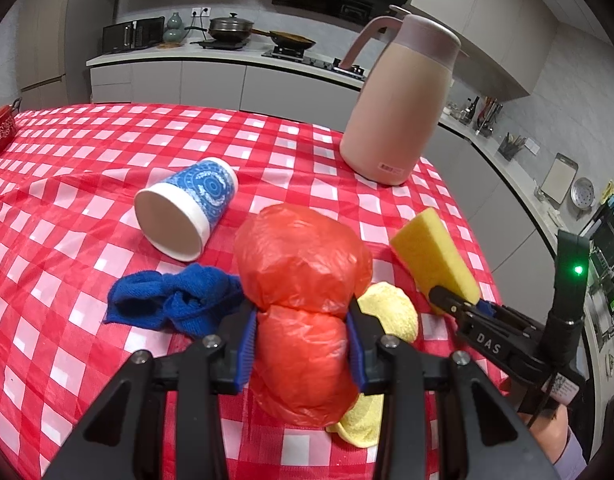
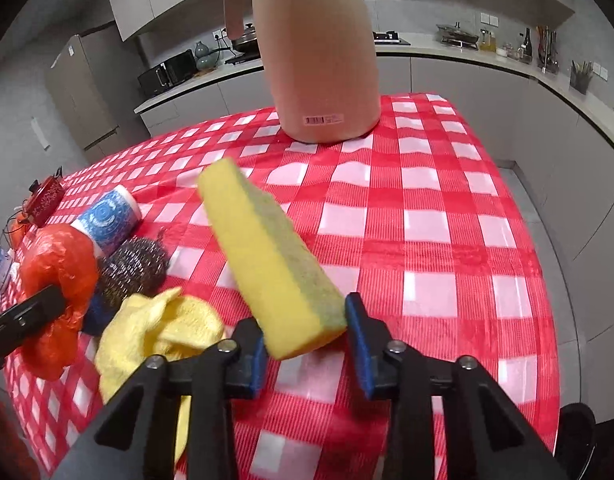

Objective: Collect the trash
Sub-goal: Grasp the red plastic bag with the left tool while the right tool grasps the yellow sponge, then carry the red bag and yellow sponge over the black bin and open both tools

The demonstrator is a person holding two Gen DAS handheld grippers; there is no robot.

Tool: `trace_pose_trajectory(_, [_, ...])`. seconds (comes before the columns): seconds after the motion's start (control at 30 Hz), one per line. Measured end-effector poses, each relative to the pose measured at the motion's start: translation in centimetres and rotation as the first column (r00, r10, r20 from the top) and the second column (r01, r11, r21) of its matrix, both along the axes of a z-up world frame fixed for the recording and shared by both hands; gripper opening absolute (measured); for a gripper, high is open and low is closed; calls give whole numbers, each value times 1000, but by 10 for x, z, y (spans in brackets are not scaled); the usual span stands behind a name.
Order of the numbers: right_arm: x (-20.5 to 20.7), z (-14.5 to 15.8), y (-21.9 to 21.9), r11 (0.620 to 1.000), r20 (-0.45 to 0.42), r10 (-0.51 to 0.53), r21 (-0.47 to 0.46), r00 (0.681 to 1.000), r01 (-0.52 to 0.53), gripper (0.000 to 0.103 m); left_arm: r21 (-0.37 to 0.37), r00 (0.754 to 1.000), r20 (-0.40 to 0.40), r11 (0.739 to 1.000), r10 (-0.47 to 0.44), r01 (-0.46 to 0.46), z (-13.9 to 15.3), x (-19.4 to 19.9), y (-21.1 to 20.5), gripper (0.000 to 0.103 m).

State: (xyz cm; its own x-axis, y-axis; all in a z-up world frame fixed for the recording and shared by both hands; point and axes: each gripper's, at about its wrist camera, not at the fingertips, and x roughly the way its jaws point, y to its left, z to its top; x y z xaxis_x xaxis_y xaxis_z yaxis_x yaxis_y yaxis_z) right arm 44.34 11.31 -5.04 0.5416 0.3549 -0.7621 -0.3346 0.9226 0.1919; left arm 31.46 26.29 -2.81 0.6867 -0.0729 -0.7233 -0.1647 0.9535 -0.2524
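Observation:
My left gripper [image 1: 303, 332] is shut on a crumpled orange plastic bag [image 1: 303, 276], pinching its waist just above the red checked tablecloth [image 1: 67, 216]. My right gripper [image 2: 305, 344] is shut on the near end of a yellow sponge with a green scouring side [image 2: 267, 256], held tilted above the cloth; both show at the right of the left wrist view, the sponge [image 1: 435, 256] above the gripper [image 1: 453, 304]. A blue patterned paper cup [image 1: 187, 212] lies on its side. A blue rag [image 1: 179, 304] and a yellow cloth [image 1: 391, 312] lie beside the bag.
A tall pink thermos jug [image 1: 403, 104] stands at the table's far right. A steel wool scourer [image 2: 133, 268] sits between cup and bag. A red pot [image 1: 1, 132] sits at the far left edge. Kitchen counters run behind; the table edge [image 2: 547, 280] drops off at right.

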Motion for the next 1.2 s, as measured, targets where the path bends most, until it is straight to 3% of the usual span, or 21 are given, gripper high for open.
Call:
trace_pose_trajectory(0.13, [-15, 3, -8, 1000, -19, -17, 15, 1000, 18, 27, 2, 1000, 2, 1000, -27, 27, 0, -4, -7, 40])
trace_pose_trajectory(0.5, [-55, 11, -18, 999, -16, -28, 37, 999, 28, 27, 17, 998, -1, 998, -68, 68, 1, -15, -15, 40])
trace_pose_trajectory(0.6, [-58, 10, -21, 999, -16, -38, 37, 999, 38, 44, 16, 998, 2, 998, -62, 62, 2, -15, -15, 40])
trace_pose_trajectory(0.67, [-58, 11, -24, 998, -4, -53, 32, 999, 53, 69, 18, 998, 3, 998, -60, 60, 1, -15, -15, 40])
trace_pose_trajectory(0.97, [-27, 5, -14, 998, -16, -27, 58, 1000, 28, 72, 18, 1000, -4, 999, -27, 27, 0, -12, -10, 40])
trace_pose_trajectory(1.0, [-25, 4, -11, 998, -17, -20, 65, 1000, 21, 72, 18, 1000, -5, 1000, -20, 21, 0, -12, -8, 40])
trace_pose_trajectory(1.03, [-23, 4, -9, 997, -14, -14, 77, 1000, 15, 60, 17, 1000, -7, 1000, -15, 15, 0, -12, -7, 40])
trace_pose_trajectory(1.07, [-22, 3, -7, 997, -16, -9, 80, 1000, 11, 32, 15, 1000, -8, 1000, -10, 10, 0, -12, -5, 40])
trace_pose_trajectory(1.1, [-20, 2, -5, 997, -29, 3, 84, 1000, -1, 23, 14, 1000, -8, 1000, -7, 7, -1, -13, -5, 40])
trace_pose_trajectory(1.2, [-25, 3, -6, 997, -27, -1, 80, 1000, 3, 24, 13, 1000, -7, 1000, -11, 12, -1, -13, -5, 40])
